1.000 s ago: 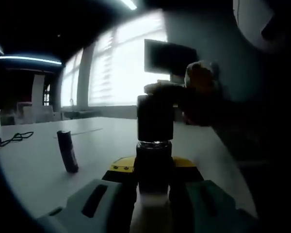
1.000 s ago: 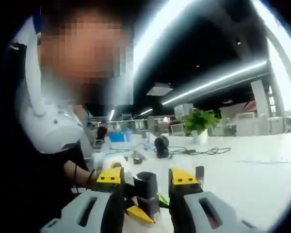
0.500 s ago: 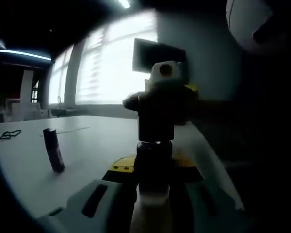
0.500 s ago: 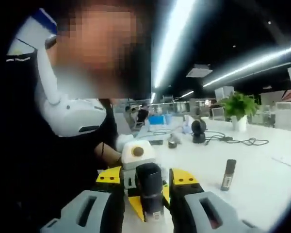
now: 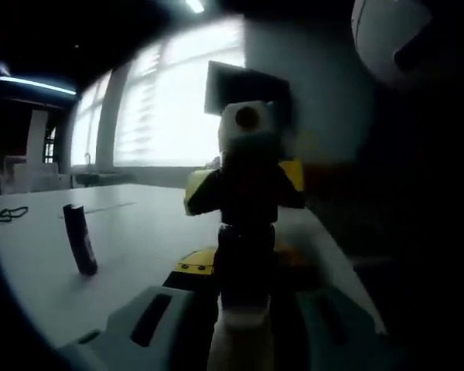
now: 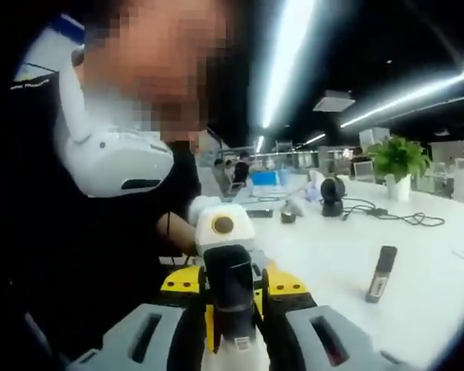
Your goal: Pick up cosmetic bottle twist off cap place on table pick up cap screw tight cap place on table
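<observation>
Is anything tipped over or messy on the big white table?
Nothing looks spilled or broken. A small dark tube stands on the white table, leaning a little. The bottle is held up between both tongs.

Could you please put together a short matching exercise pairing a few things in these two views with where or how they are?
Things:
1. cosmetic bottle
2. cap
3. dark tube
4. potted plant

Places or states:
A. far back on the white table
B. standing alone on the table, tilted
C. body gripped by the left gripper
D. clamped in the right gripper

Pairs: 1-C, 2-D, 3-B, 4-A
</observation>
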A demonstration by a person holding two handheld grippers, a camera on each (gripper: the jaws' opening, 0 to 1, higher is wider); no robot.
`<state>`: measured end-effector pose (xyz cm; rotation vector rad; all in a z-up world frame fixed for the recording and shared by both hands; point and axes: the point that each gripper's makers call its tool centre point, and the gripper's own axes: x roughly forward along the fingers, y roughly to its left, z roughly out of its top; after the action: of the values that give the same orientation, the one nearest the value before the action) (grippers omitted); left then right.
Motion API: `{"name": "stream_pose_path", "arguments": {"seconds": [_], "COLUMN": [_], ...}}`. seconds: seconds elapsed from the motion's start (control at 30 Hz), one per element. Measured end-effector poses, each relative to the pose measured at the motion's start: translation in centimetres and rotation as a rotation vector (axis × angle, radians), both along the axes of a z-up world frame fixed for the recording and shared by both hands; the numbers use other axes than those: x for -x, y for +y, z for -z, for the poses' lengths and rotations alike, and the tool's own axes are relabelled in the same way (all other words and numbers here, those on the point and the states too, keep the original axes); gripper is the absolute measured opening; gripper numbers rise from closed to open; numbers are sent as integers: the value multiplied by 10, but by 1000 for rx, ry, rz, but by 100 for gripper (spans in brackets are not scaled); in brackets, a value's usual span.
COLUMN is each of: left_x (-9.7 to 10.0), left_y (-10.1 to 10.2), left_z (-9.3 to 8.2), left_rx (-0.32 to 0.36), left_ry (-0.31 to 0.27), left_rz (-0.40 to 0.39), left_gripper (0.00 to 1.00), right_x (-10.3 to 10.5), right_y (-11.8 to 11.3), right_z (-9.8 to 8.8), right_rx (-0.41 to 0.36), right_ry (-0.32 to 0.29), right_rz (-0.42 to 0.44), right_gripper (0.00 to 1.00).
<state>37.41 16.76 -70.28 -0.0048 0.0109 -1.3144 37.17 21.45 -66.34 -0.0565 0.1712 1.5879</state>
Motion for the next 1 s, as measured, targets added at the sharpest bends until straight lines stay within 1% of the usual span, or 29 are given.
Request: {"name": "stream_pose_path", "arguments": {"seconds": [0.07, 0.17, 0.43, 0.57, 0.7, 0.8, 1.0], "left_x": [0, -1, -2, -1, -2, -1, 1], "left_y": [0, 0, 1, 0, 1, 1, 1], "left_z": [0, 0, 0, 0, 0, 0, 0], "left_rx": [0, 0, -1, -3, -3, -4, -4], "left_ry": [-2, -4, -7, -11, -11, -16, -18], "left_rz": [-4, -7, -20, -29, -41, -44, -42], "left_gripper": [15, 15, 15, 15, 15, 15, 15], "right_x": [3, 4, 0, -2, -4, -4, -4], "right_y": [3, 3, -2, -4, 0, -3, -5], "right_z": [1, -1, -1, 0, 0, 0, -1], "right_rx": [-2, -23, -25, -8, 10, 22, 6], "right_ry": [1, 15, -12, -41, -63, -80, -96], "right_rz": [-2, 14, 95, 152, 232, 296, 400], "right_gripper": [16, 16, 15, 15, 15, 15, 15]}}
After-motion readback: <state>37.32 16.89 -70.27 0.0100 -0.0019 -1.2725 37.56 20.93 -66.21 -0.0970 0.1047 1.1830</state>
